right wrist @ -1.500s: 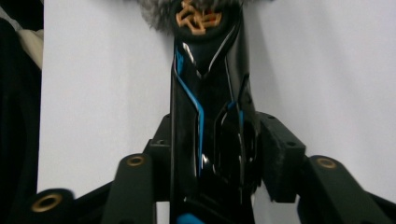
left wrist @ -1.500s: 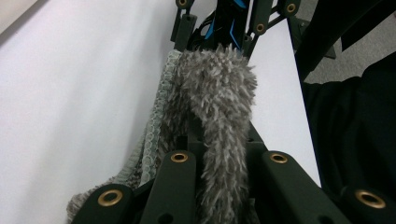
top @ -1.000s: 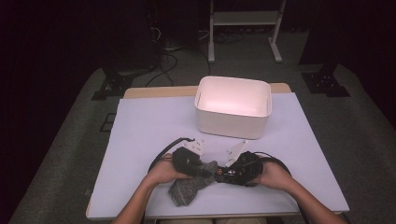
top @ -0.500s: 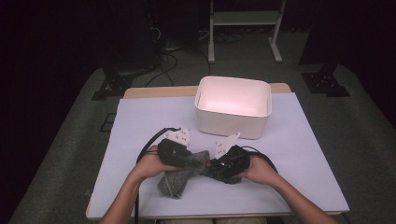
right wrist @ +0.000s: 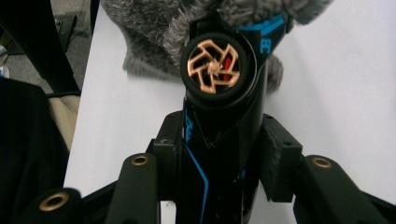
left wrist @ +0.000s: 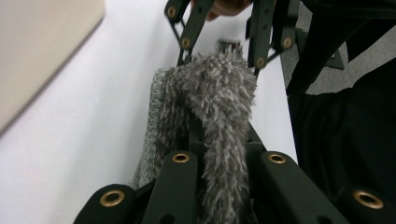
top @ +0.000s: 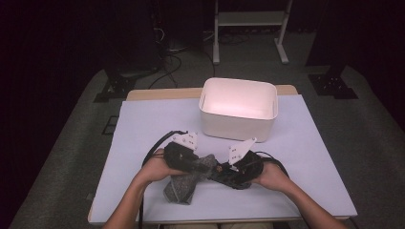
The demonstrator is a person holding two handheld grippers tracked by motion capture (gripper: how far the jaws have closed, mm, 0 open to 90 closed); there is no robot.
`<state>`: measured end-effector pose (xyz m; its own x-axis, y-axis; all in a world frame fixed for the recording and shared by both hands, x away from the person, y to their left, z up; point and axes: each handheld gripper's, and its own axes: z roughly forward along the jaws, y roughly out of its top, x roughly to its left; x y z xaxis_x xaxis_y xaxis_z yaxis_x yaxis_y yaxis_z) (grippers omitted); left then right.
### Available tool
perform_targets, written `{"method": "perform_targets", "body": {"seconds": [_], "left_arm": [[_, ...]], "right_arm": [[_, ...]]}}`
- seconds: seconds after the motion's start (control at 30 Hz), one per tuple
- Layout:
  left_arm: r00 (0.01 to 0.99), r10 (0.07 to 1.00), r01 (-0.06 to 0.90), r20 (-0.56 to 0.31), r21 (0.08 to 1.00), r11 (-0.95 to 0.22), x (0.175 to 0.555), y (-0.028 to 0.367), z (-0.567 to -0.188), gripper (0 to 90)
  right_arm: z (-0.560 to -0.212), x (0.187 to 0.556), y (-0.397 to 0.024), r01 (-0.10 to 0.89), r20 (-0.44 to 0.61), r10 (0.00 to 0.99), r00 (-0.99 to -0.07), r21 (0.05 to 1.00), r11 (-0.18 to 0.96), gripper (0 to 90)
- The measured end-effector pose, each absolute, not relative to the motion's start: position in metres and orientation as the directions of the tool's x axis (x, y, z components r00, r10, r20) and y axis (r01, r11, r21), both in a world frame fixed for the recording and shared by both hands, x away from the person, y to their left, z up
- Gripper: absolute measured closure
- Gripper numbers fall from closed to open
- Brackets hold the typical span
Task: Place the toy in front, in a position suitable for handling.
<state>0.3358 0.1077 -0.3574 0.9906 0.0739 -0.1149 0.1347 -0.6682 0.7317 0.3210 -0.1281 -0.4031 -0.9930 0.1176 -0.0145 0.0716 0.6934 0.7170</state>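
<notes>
I pinch the grey fuzzy cloth in my left gripper, its jaws clamped tight on the pile. My right gripper grips a black toy car by its body above the table's near edge. Wiping it well, I judge, means holding the car steady and dragging cloth over it. The right gripper view shows its bronze wheel; the high view shows the white bin.

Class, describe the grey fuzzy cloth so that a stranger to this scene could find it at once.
Start at the white bin on the pale table, then come toward the near edge. There the cloth hangs between the person's two hands, one end down on the table. It is the one shaggy grey thing among hard black tools.
</notes>
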Motion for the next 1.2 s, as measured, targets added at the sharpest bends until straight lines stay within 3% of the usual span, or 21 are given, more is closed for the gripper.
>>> {"method": "perform_targets", "body": {"seconds": [0.17, 0.77, 1.2], "left_arm": [[0.994, 0.064, 0.107, -0.085, 0.746, -0.657, 0.334, 0.111, -0.339, 82.2], [0.995, 0.036, 0.096, -0.096, 0.743, -0.662, 0.336, 0.097, -0.344, 82.1], [0.992, 0.107, 0.118, -0.063, 0.742, -0.66, 0.333, 0.131, -0.324, 82.0]], "right_arm": [[-0.394, 0.324, -0.119, 0.073, -0.005, 0.117, -0.993, 0.756, 0.65, 55.9], [-0.383, 0.314, -0.149, 0.088, -0.034, 0.168, -0.985, 0.74, 0.667, 56.1], [-0.383, 0.325, -0.104, 0.07, -0.016, 0.133, -0.991, 0.785, 0.616, 56.0]]}}
